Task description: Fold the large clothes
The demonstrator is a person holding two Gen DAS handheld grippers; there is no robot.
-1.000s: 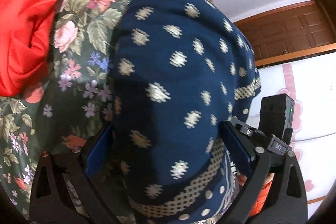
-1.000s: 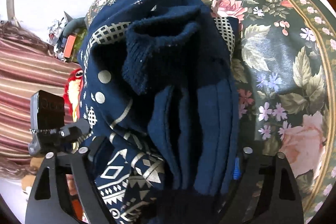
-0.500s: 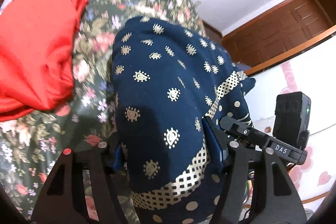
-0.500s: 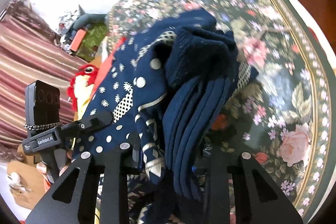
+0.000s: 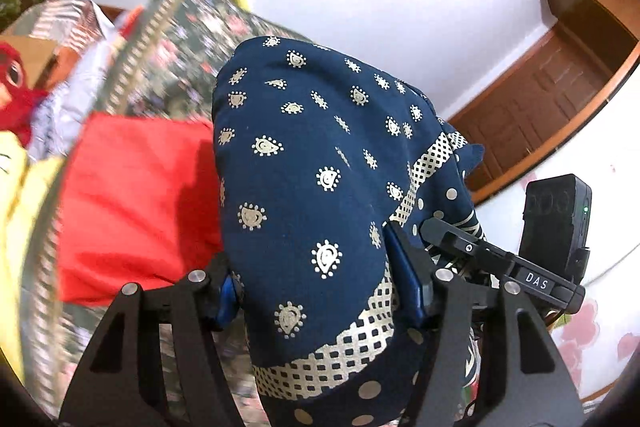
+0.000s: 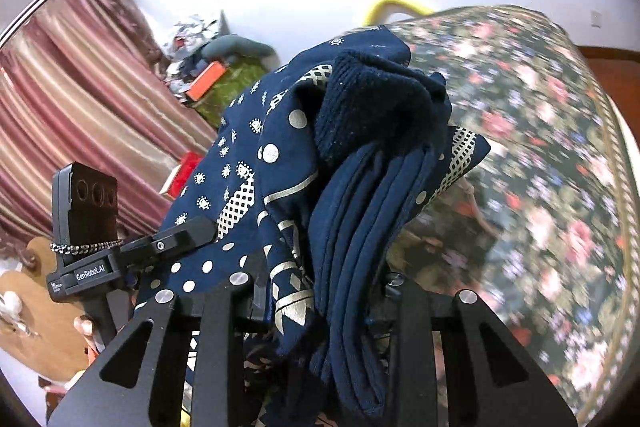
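From the left wrist, the left gripper (image 5: 320, 275) has both blue pads pressed into a folded bundle of navy cloth (image 5: 312, 187) printed with pale paisley drops, a checked band and dots; its jaws have just been closing, and the cloth is pinched between them, raised clear of the floral bedspread (image 5: 176, 67). A black module (image 5: 556, 223) on the other gripper's bracket sits at the right, with a green light and the letters "DAS" on the bar beneath it. Left of the bundle a red cloth (image 5: 136, 203) lies on the bedspread, touching the navy fabric's outline in this view; yellow fabric (image 5: 16, 211) runs along the left edge. A dark wooden door (image 5: 548, 99) stands behind — white wall above it.

From the right wrist, the right gripper (image 6: 324, 287) is narrowed onto the same navy cloth (image 6: 360, 187), here showing plain layered folds with a ribbed cuff bunched on top; its jaws have just been closing too, with the fabric gripped between them. At the left a black module (image 6: 86, 207) carries a bar reading "GenRobot.AI". Striped maroon curtains (image 6: 80, 99) hang behind it, and the bedspread (image 6: 540, 147), blurred, fills the right side — the held bundle hides its near left edge
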